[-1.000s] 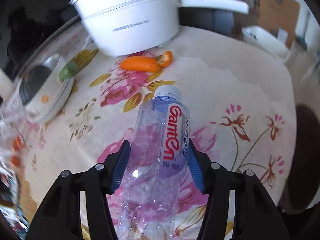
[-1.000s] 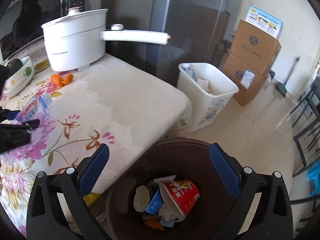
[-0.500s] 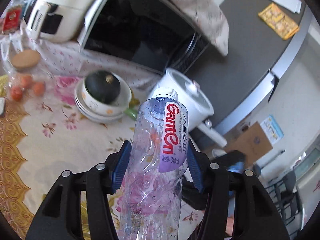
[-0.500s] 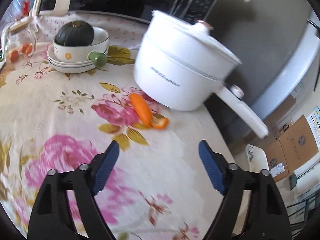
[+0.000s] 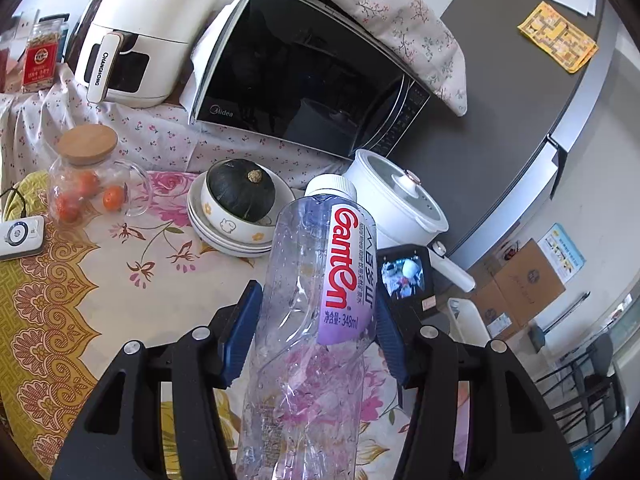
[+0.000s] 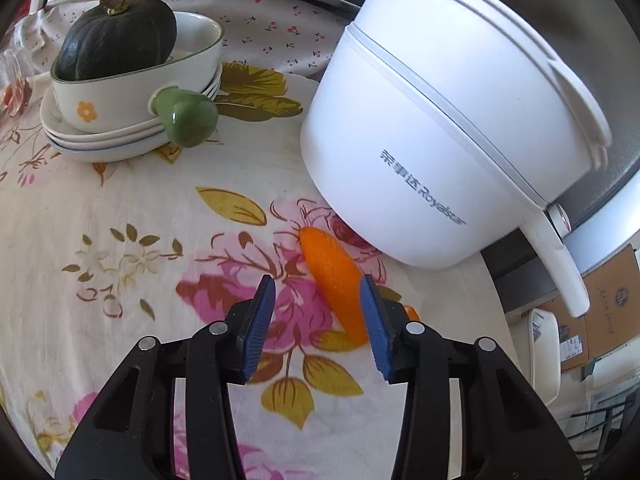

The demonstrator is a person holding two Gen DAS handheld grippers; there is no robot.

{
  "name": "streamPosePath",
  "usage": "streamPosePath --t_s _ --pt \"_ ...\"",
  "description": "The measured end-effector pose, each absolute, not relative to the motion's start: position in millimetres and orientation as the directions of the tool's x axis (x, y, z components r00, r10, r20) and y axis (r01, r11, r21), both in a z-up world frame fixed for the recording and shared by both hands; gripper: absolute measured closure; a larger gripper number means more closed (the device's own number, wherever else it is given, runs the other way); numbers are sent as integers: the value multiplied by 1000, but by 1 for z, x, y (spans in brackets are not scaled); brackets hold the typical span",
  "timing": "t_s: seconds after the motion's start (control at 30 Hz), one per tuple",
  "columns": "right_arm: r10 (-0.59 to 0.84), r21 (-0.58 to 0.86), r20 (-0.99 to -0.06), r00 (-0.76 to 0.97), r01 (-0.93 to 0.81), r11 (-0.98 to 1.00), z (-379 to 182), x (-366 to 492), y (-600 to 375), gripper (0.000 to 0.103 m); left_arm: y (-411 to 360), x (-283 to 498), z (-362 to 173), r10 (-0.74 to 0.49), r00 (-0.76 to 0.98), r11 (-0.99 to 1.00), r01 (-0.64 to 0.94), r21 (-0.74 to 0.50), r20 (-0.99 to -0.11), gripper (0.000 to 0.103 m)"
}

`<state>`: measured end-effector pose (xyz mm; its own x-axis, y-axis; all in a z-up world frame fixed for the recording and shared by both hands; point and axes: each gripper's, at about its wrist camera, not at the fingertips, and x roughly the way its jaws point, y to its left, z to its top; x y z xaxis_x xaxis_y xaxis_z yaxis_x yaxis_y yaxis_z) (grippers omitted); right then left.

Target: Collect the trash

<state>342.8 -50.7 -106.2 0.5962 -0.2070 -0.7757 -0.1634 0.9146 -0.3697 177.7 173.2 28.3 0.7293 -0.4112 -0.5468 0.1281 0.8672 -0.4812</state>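
Blue-padded, the left gripper point(image 5: 316, 332) was clamped on the crumpled plastic bottle point(image 5: 316, 312) at mid-body, held up over the desk point(image 5: 120, 292); empty, it looked light, springy and likely to slip. Its label read "Ganten", "348ml". The right gripper point(image 6: 318, 320) stood apart, one pad just beside the orange peel point(image 6: 334, 276) lying on the floral cloth; thin and limp, it seemed best pinched across its width. The white pot point(image 6: 440, 140) behind read "Royalstar".

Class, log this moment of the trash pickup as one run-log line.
left hand-held gripper: shut on empty water bottle | right hand-held gripper: open, straddling orange peel on tablecloth | peel beside white pot
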Motion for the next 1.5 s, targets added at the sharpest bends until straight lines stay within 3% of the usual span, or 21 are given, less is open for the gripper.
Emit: streamPosePath --t_s 0.13,0.27,0.43,0.67,0.73,1.03,1.17,1.2,1.23,1.27,1.3,1.33,1.5 --pt "-221 -394 -778 588 -182 901 -114 347 -54 71 175 178 24 -407 724 869 120 -479 -557 49" --pt "-226 -417 -778 586 -212 884 -120 360 -57 87 169 177 25 -415 720 870 134 -475 -557 48" --pt "-174 -387 -795 581 -265 883 -123 353 -56 94 164 176 25 -417 720 870 139 -474 -555 48" --pt "26 -105 -842 539 -211 972 -114 348 -82 96 162 175 24 -422 717 867 139 -479 -555 48" --pt "60 -63 -846 529 -211 975 -113 349 -88 103 163 176 22 -421 716 865 133 -484 -557 48" --pt "334 204 -836 435 -318 926 -110 297 -90 103 175 179 22 -410 731 853 96 -513 -545 48" --pt "386 247 -800 460 -334 910 -88 282 -90 103 179 179 21 -417 729 844 87 -530 -543 48" --pt "375 238 -799 470 -325 915 -85 286 -92 102 179 180 20 -418 728 842 84 -533 -544 48" --pt "345 203 -801 490 -320 925 -82 291 -93 93 180 180 20 -419 727 839 82 -538 -543 48" --pt "304 149 -804 511 -321 935 -80 296 -92 65 180 180 20 -421 727 837 80 -542 -542 48" --pt "263 102 -808 528 -314 944 -83 302 -93 51 181 180 19 -421 728 835 78 -545 -541 48" --pt "209 35 -805 556 -307 951 -85 305 -91 48 182 180 19 -421 728 835 76 -546 -542 48" --pt "91 -114 -822 562 -320 940 -104 325 -84 64 183 181 17 -421 723 835 73 -546 -548 48"
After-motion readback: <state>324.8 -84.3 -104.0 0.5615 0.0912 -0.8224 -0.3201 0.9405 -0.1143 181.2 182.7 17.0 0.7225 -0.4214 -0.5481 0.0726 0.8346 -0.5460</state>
